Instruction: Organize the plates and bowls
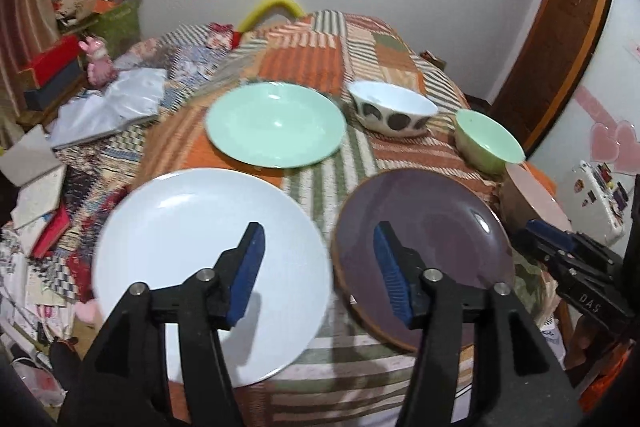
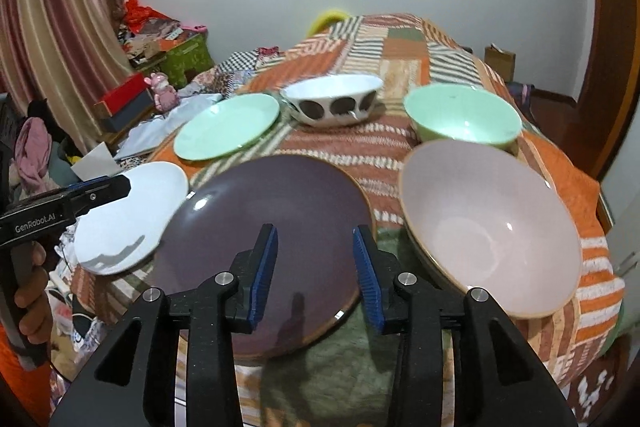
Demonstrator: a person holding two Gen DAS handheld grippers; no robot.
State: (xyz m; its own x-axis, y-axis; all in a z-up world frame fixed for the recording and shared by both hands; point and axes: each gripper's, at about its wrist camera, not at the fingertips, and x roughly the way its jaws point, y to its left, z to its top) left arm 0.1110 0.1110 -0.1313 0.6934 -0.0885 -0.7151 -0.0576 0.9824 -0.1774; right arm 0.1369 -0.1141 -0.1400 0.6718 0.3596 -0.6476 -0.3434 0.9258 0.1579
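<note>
Left tongs open over white plate, purple plate

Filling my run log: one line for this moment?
left gripper: open, empty | right gripper: open, empty | purple plate: on table, untouched

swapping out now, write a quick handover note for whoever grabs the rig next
Left claw: open, empty, above the gap between white plate and purple plate.
Right claw: open, empty, over the purple plate's near edge.
On the patchwork cloth: mint plate, spotted bowl, green bowl, pink bowl, all apart.
Done: nothing stacked.
Left: stack plates, nest bowls.
</note>
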